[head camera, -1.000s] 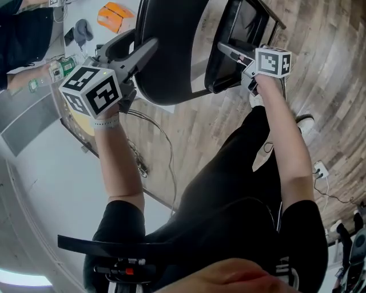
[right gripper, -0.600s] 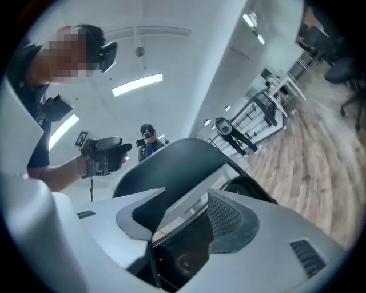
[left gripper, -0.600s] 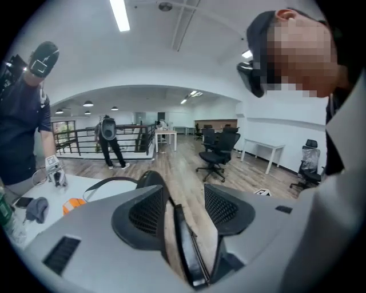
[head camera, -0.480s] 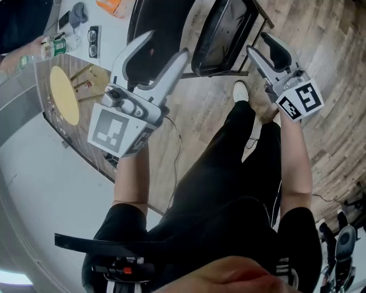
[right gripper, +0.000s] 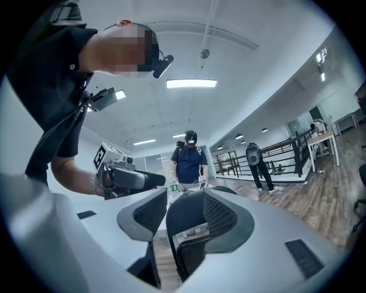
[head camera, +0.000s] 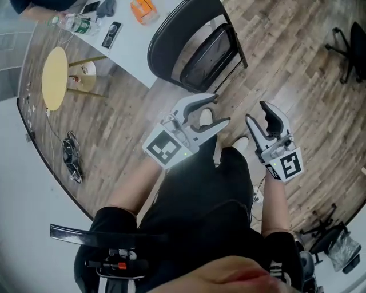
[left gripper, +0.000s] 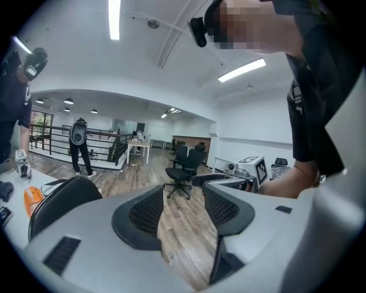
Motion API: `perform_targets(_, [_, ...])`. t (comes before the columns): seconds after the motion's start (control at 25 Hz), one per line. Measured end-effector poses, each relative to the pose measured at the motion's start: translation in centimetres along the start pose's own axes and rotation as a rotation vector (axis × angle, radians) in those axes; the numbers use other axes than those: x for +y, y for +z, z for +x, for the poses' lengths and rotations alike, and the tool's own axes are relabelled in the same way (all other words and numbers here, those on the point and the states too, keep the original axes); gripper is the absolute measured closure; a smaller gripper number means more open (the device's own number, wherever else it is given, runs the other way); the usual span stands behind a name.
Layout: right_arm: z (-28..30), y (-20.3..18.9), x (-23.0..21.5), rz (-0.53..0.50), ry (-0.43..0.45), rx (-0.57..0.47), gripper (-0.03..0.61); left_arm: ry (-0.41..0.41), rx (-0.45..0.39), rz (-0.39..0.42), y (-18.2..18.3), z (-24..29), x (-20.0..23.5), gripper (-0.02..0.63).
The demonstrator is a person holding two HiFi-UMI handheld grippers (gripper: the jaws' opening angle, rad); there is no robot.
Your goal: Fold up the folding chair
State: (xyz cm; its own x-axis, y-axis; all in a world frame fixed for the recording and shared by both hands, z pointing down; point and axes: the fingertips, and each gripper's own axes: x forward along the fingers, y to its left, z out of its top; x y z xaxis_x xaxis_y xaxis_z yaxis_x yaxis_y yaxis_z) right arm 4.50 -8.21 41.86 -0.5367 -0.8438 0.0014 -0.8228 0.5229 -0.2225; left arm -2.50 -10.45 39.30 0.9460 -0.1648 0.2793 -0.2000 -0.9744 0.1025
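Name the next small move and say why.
Probably just lower both tools and rest: the chair already stands folded, seat up against its back, beside the table; the left tool and right tool are open, empty and clear of it.

A round yellow side table (head camera: 55,86) stands beside a white table (head camera: 134,54) bearing an orange object (head camera: 143,9) and a bottle (head camera: 74,24); black cables (head camera: 72,155) lie on the wood floor (head camera: 286,68)

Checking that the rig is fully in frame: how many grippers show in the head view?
2. The left gripper is at centre frame, below the folding chair; the right gripper is just right of it. Both are open and empty. Nothing suggests a hidden one.
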Motion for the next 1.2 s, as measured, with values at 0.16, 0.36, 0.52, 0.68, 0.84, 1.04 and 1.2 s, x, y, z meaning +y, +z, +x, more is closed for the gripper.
perform_targets(0.16, [-3.0,4.9,2.9,-0.050,0.039,-0.004,0.411,0.026,-0.081,-0.016,3.1,-1.7,-3.3,0.388])
perform_targets(0.36, [-5.1,9.0,6.6,-0.071,0.061,-0.020,0.522,0.047,-0.111,-0.078,4.6,-3.9,-5.9,0.511])
perform_targets(0.52, [-5.3,10.3,8.6,-0.099,0.069,0.016,0.568,0.083,-0.074,-0.015,4.6,-4.5,-7.3,0.607])
perform_targets(0.68, [-5.5,11.2,9.8,-0.098,0.080,0.030,0.568,0.068,-0.096,0.002,5.4,-4.6,-8.4,0.609])
perform_targets(0.84, [-5.5,11.6,10.3,-0.120,0.088,0.041,0.568,0.062,-0.116,0.025,6.3,-4.6,-8.8,0.609])
perform_targets(1.04, [-4.6,12.3,10.4,-0.139,0.106,0.048,0.568,0.060,-0.148,0.020,7.4,-4.9,-8.4,0.609])
perform_targets(1.2, [-3.7,12.7,10.9,-0.136,0.121,0.049,0.568,0.074,-0.147,0.004,7.4,-5.3,-7.7,0.609])
